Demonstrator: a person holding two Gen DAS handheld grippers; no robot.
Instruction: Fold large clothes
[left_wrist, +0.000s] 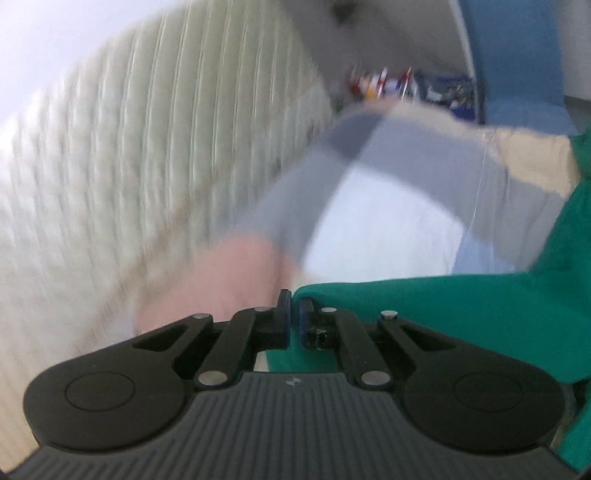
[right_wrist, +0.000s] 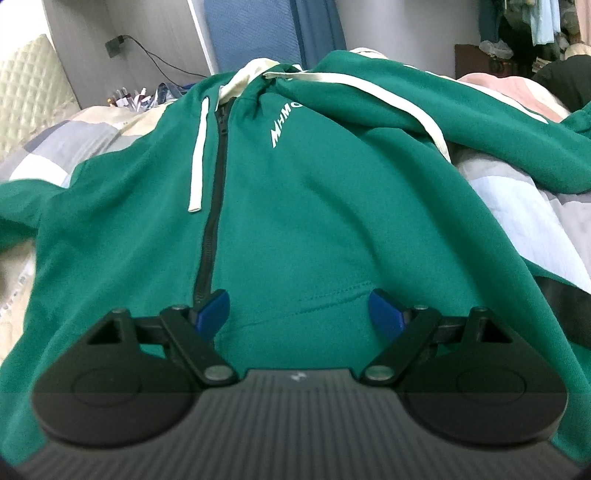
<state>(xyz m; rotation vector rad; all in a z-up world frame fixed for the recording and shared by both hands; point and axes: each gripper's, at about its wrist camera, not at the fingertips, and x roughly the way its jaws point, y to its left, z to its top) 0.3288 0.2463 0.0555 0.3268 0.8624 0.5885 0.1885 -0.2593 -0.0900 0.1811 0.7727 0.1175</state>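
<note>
A green zip-up hoodie (right_wrist: 314, 206) is seen spread front-up on a bed (right_wrist: 535, 206) covered by a patchwork quilt of grey, white, cream and pink panels. In the right wrist view, the black zipper (right_wrist: 218, 192) is closed and runs up the hoodie's front, with a white drawstring (right_wrist: 197, 162) lying just beside it, toward the cream quilted headboard (right_wrist: 33, 92). A white chest logo (right_wrist: 284, 125) is printed on the other side of the zipper, and a second white cord (right_wrist: 406, 99) is draped across the folded sleeve at the hoodie's upper part. A pocket seam is visible low on the hoodie, between the blue fingertips.

The right hand-held gripper (right_wrist: 301, 314) is held above the hoodie's lower front with its jaws spread wide and nothing between them.

The left wrist view is heavily blurred. The left hand-held gripper (left_wrist: 294, 317) is shown with its jaws nearly together, and an edge of the hoodie (left_wrist: 443, 314) is pinched between the blue pads, the green cloth trailing off to one side. Beyond it, the quilt's grey and white panels (left_wrist: 388, 221) and a pale ribbed surface (left_wrist: 147, 147) can be made out, though the latter cannot be identified with certainty.
</note>
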